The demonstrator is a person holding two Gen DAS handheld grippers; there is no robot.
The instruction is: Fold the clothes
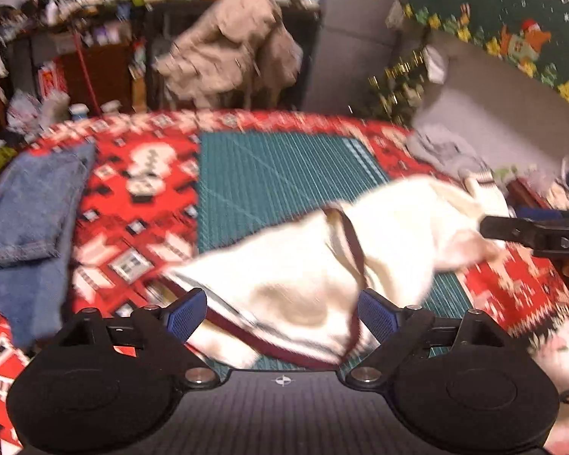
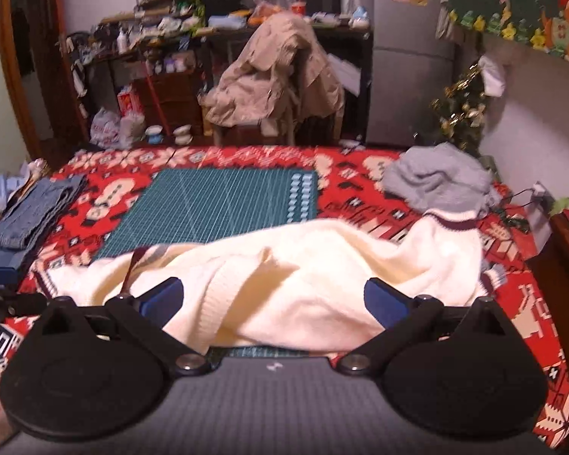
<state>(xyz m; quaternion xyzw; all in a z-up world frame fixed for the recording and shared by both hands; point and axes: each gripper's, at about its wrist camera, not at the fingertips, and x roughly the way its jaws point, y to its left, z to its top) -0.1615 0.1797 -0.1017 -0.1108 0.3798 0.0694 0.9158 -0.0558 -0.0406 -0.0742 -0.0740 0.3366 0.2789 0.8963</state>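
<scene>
Left gripper (image 1: 282, 316) sits wide open at the bottom of its view, cream sweater (image 1: 322, 261) loose between the pads, not pinched. Folded jeans (image 1: 26, 212) at left look done.

Right view: right gripper (image 2: 273, 303) also spread wide over the sweater (image 2: 284, 269), still rumpled mid-frame on the green mat (image 2: 216, 204). Grey garment (image 2: 436, 178) upper right still waits.

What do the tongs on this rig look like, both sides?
Same build on both. The left tongs and right tongs have black linkage arms on two round black discs, silver pivot bolts, and blue ribbed pads. The grey grooved base has a small crosshair mark. No cables or sleeves visible.
</scene>
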